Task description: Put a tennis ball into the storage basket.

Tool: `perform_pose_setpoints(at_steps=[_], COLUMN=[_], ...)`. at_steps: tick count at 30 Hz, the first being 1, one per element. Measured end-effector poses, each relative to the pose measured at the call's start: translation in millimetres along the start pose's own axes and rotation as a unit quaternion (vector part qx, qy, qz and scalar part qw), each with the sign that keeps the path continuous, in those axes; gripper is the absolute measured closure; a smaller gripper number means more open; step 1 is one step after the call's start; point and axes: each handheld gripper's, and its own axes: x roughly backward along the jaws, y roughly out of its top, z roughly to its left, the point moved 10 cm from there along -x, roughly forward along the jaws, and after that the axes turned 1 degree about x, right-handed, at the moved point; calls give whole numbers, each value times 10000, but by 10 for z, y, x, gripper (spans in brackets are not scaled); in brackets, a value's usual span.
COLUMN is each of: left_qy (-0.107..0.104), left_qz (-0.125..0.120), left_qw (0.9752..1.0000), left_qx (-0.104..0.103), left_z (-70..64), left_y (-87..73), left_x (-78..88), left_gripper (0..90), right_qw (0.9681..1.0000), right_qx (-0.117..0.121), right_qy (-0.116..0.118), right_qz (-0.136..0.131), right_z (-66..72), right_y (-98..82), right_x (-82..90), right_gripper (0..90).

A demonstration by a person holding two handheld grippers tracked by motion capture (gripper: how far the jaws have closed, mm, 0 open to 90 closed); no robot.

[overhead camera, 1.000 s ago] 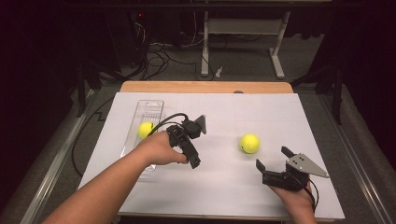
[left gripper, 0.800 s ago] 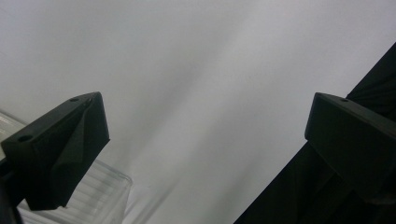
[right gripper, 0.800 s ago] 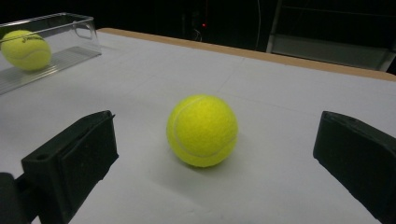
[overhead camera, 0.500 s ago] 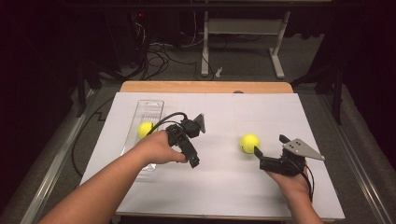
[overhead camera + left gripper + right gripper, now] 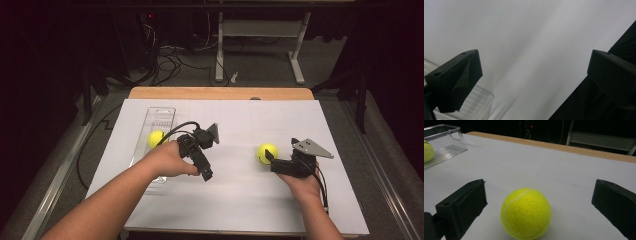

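Two yellow tennis balls on the white tabletop (image 5: 240, 200). One tennis ball (image 5: 266, 153) bare on the sheet, just ahead of the right hand-held gripper (image 5: 272, 161), lying between its two jaws in the right gripper view (image 5: 526, 213), jaws spread wide, untouched on either side. Second tennis ball (image 5: 155, 138) inside the one clear plastic bin (image 5: 162, 112), just beyond the left hand. Two hand-held grippers in all. Left hand-held gripper (image 5: 206, 172) beside the bin's near end, jaws wide apart over bare sheet, tips pointing back toward the person. Compared with a second ago: right hand-held gripper moved forward and left, from well short of the ball to right up against it. Left hand-held gripper, bin and both balls unmoved.
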Motion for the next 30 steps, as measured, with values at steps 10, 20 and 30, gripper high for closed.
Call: perform_pose_setpoints(at_steps=[10,20,30], left_qy=[-4,31,-5], left_qz=[24,26,36], left_qw=[10000,10000,10000], left_qx=[-41,-16,-42], left_z=[11,1,-17], left_y=[-1,-7,-14], left_x=[-6,-20,-17], left_gripper=[7,7,7], right_qw=[9992,9968,9943], right_qx=[14,-74,-144], right_qy=[66,205,247], right_qz=[404,770,1026], right_z=[43,66,62], right_y=[-127,-254,-335], right_x=[-149,-222,-282], right_gripper=[2,34,124])
